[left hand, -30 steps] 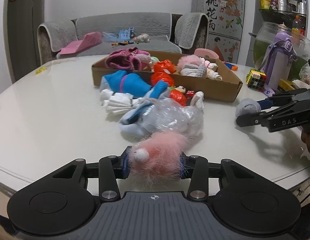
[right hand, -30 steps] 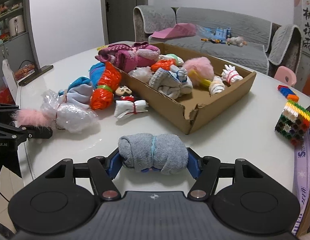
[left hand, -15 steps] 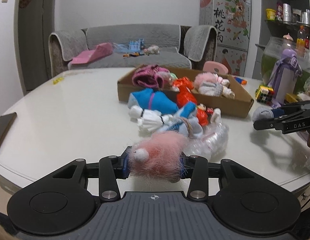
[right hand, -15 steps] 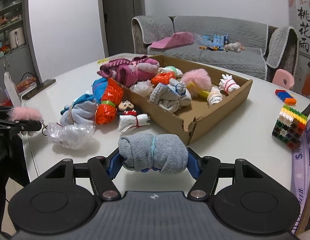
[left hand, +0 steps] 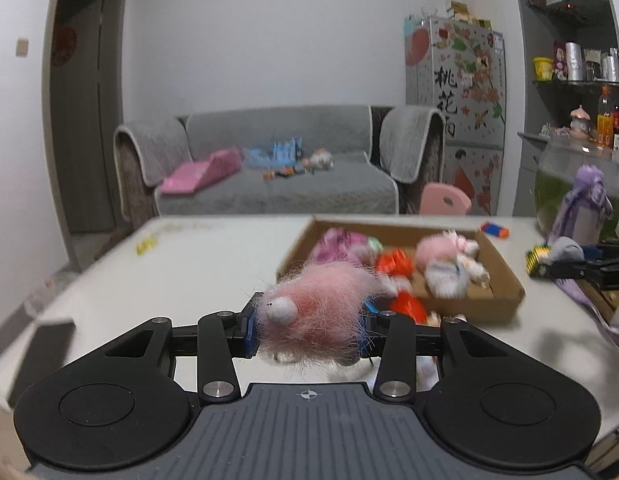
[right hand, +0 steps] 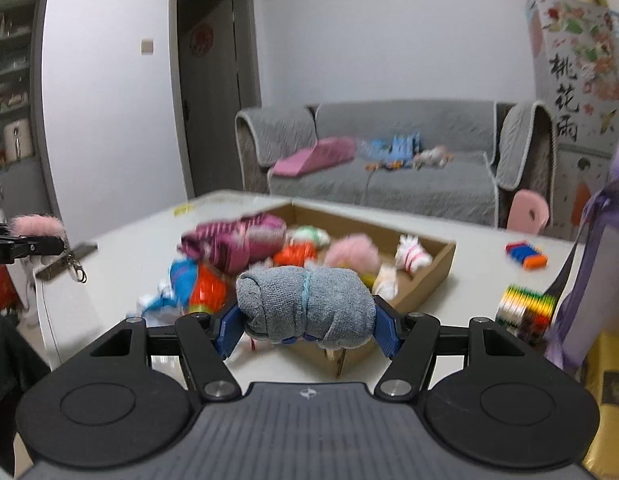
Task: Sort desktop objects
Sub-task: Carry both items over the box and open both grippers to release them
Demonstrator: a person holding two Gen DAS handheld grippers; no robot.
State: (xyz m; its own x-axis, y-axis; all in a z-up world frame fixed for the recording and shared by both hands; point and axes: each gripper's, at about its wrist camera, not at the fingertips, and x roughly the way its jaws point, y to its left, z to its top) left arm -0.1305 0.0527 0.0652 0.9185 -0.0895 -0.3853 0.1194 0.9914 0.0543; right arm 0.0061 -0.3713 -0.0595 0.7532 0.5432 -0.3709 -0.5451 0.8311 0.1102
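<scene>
My left gripper [left hand: 307, 326] is shut on a pink fluffy pompom keychain [left hand: 321, 312], held up above the table's near edge. From the right wrist view the same pompom [right hand: 37, 226] shows at far left, with its metal clip [right hand: 78, 270] dangling. My right gripper [right hand: 305, 326] is shut on a rolled grey sock bundle [right hand: 305, 304] tied with a blue band, raised in front of the cardboard box [right hand: 429, 276]. The box [left hand: 505, 280] holds pink, orange and white soft items. Blue, orange and white bundles [right hand: 193, 284] lie on the table beside it.
A colourful block cube [right hand: 525, 308], a purple bottle [right hand: 597, 264] and small blue-orange blocks [right hand: 525, 254] stand at the right. A dark phone [left hand: 41, 350] lies near the left table edge. A grey sofa [left hand: 277, 164] and a pink chair [left hand: 445, 200] stand behind the table.
Both grippers have risen with their loads and tilted up, so the table and box sit lower in view. The clear plastic bag under the pompom has dropped out of sight.
</scene>
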